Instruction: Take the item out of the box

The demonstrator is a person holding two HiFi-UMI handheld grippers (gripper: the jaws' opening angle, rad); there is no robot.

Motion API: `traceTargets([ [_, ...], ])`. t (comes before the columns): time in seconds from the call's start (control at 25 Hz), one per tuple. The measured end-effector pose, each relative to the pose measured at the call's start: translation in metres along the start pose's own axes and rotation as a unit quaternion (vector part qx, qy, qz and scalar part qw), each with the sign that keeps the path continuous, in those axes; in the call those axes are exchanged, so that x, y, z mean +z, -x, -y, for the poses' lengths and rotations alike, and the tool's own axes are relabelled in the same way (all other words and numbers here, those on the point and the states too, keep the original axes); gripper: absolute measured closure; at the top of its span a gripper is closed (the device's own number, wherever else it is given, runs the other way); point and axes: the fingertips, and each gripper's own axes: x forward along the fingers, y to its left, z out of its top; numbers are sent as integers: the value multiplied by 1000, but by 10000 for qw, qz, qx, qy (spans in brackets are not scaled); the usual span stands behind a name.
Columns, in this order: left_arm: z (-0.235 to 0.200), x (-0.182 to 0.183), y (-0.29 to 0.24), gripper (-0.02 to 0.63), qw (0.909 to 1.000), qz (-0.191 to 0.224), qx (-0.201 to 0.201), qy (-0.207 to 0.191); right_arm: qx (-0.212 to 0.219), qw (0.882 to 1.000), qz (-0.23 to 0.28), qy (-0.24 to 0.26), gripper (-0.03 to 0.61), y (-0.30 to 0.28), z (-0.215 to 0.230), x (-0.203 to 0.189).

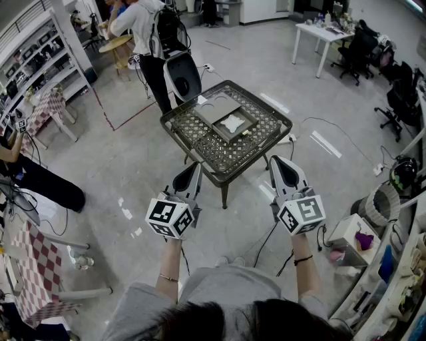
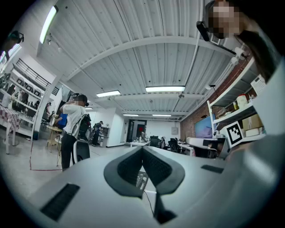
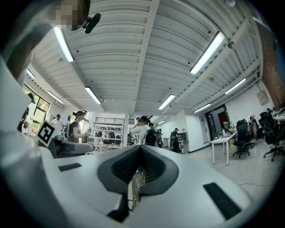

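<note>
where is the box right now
In the head view, the open box sits at the centre of the lattice table, with a flat grey panel beside its far-left edge.

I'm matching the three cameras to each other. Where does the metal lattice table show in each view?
Head view: the metal lattice table stands at the centre of the picture.
Left gripper view: only a sliver of it shows in the gap below the closed jaws.
Right gripper view: again a sliver below the closed jaws.
Shared landmark: the person in white with a backpack.
</note>
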Motion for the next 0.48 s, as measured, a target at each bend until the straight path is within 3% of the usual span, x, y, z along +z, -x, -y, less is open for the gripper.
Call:
traceTargets([
  [0.48, 4, -5, -7, 595, 10000, -56, 9, -6, 332, 9994, -31, -121, 558, -2, 0, -5],
])
